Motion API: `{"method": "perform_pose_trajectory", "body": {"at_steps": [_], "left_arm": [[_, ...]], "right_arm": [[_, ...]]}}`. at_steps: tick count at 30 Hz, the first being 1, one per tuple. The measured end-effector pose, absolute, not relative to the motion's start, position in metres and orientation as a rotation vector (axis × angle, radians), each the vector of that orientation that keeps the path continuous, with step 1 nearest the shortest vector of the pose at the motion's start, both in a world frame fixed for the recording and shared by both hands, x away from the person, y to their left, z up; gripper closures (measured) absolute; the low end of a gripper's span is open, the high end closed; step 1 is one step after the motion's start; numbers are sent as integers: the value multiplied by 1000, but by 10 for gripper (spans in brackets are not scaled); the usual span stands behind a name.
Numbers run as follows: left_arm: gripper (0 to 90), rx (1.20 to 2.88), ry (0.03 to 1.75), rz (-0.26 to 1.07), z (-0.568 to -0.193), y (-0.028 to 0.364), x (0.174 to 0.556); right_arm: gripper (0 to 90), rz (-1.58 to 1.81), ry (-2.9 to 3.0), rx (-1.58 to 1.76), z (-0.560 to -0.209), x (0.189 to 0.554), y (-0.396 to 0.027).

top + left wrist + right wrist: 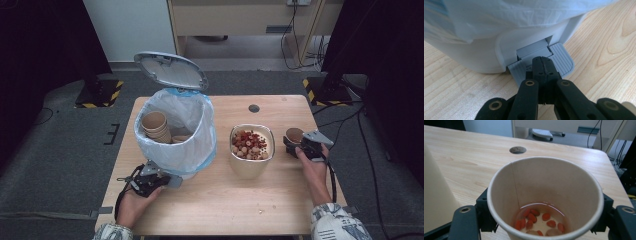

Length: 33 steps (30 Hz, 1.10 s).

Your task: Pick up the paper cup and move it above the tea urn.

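My left gripper sits low on the worktop at the foot of the bin, its fingers pressed together with nothing between them. In the left gripper view their tips rest on the ribbed grey pedal that juts from the bin's white base. The bin's lid stands tipped up at the back, and a pale plastic bag lines the opening. Inside it lies a stack of brown paper cups.

My right gripper is at the right side of the worktop, just beside the cream bowl of red and pale bits. Its fingers are clamped on a paper cup, one pad on each side of the wall below the rim. The cup stands upright, well apart from the bin, with the bowl between them. Inside, a little liquid covers the bottom, with small red berries lying in it. Beyond the cup, a round hole is set in the wooden top.
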<state>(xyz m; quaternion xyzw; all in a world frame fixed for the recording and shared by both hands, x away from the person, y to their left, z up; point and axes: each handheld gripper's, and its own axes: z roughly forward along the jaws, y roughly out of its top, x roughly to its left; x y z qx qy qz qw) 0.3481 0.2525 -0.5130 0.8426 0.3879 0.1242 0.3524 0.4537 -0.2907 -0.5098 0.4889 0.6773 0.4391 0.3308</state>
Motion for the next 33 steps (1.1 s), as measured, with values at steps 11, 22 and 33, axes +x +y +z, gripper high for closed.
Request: {"method": "perform_pose_trajectory", "body": {"at_steps": [11,22,33], "left_arm": [[900,2179,1005,319,-513,253,348],[900,2178,1005,318,-513,253,348],[900,2177,1005,317,-513,253,348]], "right_arm": [[296,1177,1784,1193,-482,459,-297],[301,1140,1838,1046,-446,483,-291],[301,1113,1869,894,-412,498,-283]]}}
